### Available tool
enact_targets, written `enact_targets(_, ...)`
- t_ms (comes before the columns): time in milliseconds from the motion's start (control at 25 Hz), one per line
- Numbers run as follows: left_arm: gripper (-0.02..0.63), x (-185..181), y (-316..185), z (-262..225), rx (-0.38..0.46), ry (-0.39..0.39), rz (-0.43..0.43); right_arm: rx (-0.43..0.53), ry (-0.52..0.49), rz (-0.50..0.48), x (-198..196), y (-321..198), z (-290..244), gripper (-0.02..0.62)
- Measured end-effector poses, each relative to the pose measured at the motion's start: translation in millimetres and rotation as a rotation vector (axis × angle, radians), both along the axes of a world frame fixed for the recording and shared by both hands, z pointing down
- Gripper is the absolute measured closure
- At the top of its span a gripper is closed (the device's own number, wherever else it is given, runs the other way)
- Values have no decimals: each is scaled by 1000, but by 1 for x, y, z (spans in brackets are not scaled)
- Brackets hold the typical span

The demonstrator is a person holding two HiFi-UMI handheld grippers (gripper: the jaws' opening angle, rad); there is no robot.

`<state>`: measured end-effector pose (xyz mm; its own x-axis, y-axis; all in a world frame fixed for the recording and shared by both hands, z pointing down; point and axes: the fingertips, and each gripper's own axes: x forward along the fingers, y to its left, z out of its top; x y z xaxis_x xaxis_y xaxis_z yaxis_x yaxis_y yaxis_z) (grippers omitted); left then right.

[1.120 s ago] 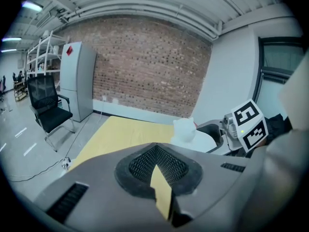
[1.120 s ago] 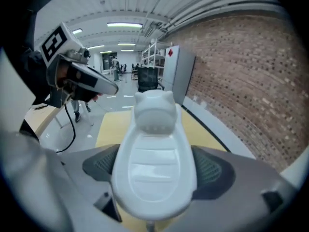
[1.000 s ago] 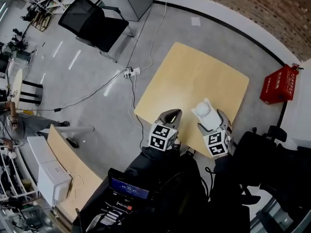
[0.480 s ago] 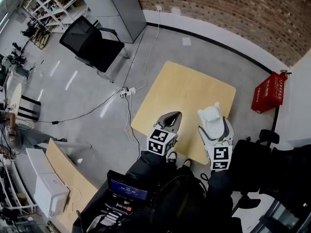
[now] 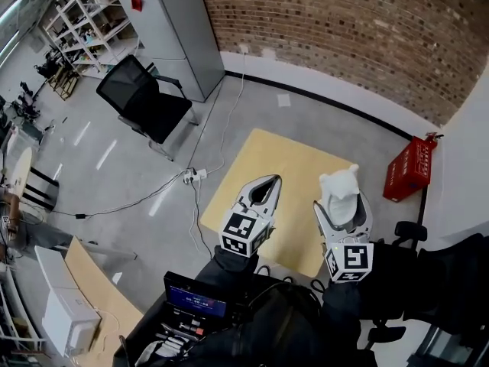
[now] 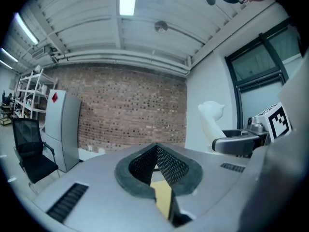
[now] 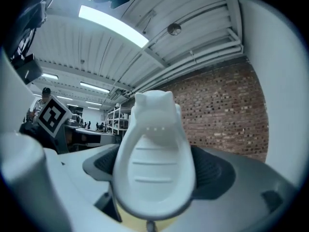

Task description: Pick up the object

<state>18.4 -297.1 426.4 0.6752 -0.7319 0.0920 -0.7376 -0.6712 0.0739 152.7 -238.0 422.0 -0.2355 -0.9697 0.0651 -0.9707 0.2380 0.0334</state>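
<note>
A white moulded object [image 5: 338, 192] with two small ears on top sits between the jaws of my right gripper [image 5: 341, 205], which is shut on it and holds it well above the wooden table [image 5: 286, 170]. The right gripper view shows the white object [image 7: 154, 153] filling the middle, its ribbed hollow side facing the camera. My left gripper [image 5: 260, 192] hangs to the left, shut with nothing in it; its jaw tips meet in the left gripper view [image 6: 157, 151]. The white object [image 6: 212, 122] also shows at the right of that view.
A black office chair [image 5: 145, 98] stands on the grey floor far left. A grey cabinet [image 5: 172, 33] stands against the brick wall. A red crate [image 5: 406, 170] sits right of the table. A power strip with cables [image 5: 191, 176] lies left of the table.
Both grippers have risen, and the head view has tipped up, so the brick wall now shows and the table looks smaller. The right gripper still holds the white object.
</note>
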Motion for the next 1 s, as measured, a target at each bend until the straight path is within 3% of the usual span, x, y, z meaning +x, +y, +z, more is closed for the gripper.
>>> enact_targets(480, 607, 6, 9, -66, 155, 38, -8, 184, -40, 12, -1, 11, -73, 135)
enact_targets(1000, 607, 8, 5, -79, 184, 42, -10, 231, -56, -13, -9, 6, -93, 135)
